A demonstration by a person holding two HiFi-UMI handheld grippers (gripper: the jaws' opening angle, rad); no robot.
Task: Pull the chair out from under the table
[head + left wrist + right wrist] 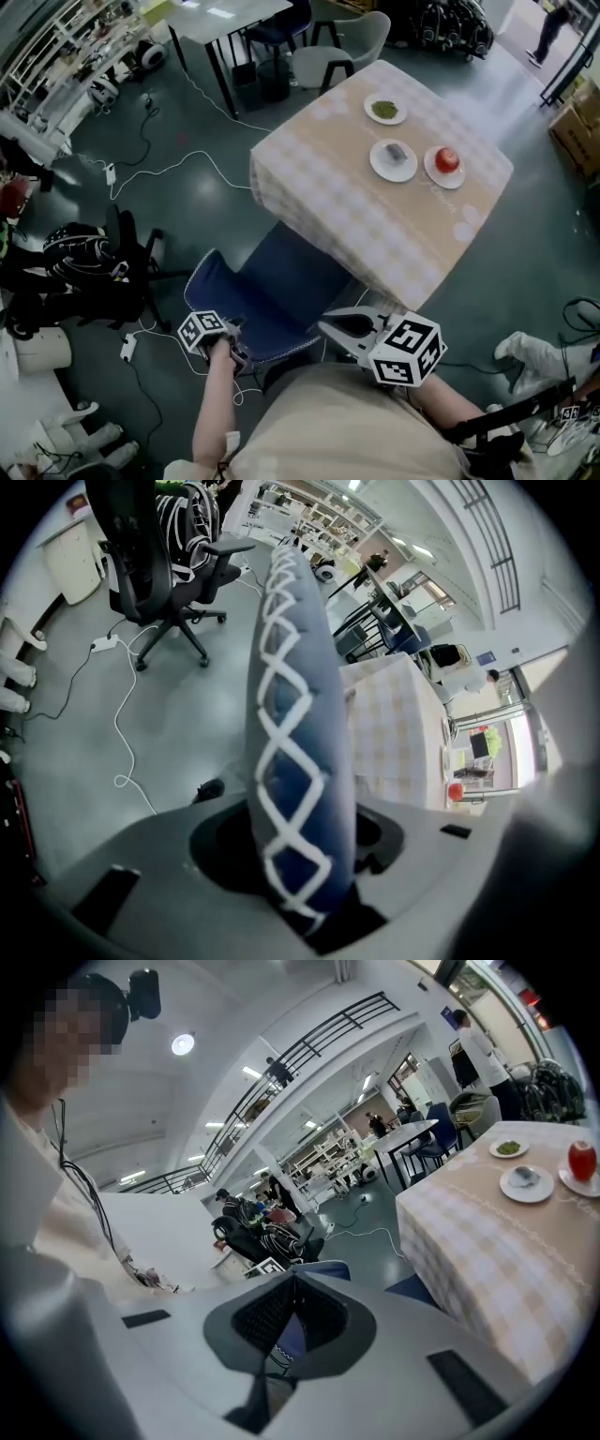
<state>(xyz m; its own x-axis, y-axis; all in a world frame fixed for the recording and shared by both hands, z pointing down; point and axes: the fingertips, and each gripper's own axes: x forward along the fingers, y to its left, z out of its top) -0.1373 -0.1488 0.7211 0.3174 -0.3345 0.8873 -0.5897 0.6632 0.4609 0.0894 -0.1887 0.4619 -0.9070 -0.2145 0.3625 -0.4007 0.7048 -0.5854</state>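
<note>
The padded backrest (300, 714) of a blue chair (272, 291) is being gripped near its top edge by the left gripper (230, 345), with a jaw being pressed against each face of the cushion. Only the left gripper view is showing the white criss-cross stitching that runs along that edge. The right gripper (293, 1277) is being held near the chair's right rear corner with its jaws brought together on nothing. That state is being shown plainly in the right gripper view alone, where a sliver of blue is being glimpsed past the tips. Only the head view is giving the chair's place: its seat is being half covered by the hanging checked cloth of the table (356, 202), while the backrest is standing clear on the person's side. Three white plates are being seen on the tabletop, one with green food (385, 109), one with a small grey item (393, 159) and one with a round red fruit (446, 161). A black office chair (94, 272) and a white cable (187, 169) are being seen on the grey floor to the left. A railed upper gallery (309, 1049) and distant people are being shown in the right gripper view.
</note>
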